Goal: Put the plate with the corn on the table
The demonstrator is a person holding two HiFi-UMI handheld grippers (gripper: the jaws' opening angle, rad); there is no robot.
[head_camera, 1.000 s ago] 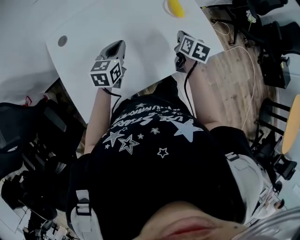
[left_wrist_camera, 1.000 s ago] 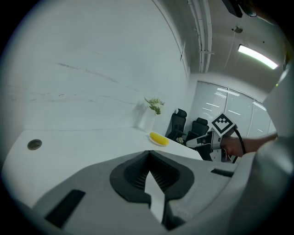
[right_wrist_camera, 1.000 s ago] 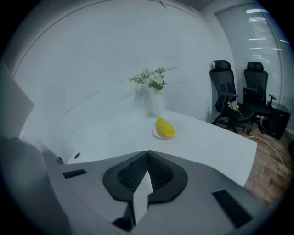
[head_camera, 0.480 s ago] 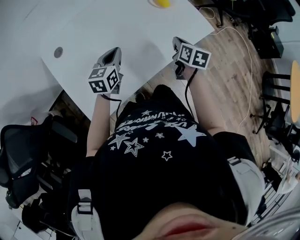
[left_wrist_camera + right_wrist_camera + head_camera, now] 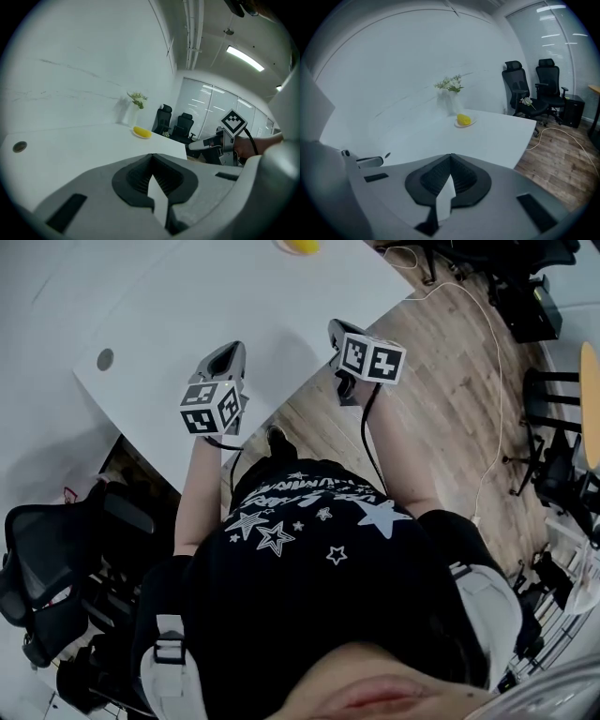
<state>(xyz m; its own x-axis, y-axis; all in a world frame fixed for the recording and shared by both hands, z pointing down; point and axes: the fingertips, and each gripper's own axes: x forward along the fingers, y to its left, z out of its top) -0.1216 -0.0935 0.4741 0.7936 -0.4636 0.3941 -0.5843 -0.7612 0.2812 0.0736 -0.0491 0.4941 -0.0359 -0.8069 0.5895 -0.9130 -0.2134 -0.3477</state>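
Left tongs (image 5: 228, 352) and right tongs (image 5: 335, 332) hang at the near edge of the white table (image 5: 216, 296) in my head view, pointing away from me, well apart from the yellow corn (image 5: 302, 244) at the far side.

Along my left tongs (image 5: 151, 157), the jaws are pressed together with nothing in them. The corn (image 5: 142, 132) lies on its plate (image 5: 139, 136) on the table, far ahead, near a vase (image 5: 133, 114).

Along my right tongs (image 5: 450, 157), the jaws are likewise closed and empty. The plate (image 5: 471, 123) sits on the table just before the vase (image 5: 453, 103) of flowers.
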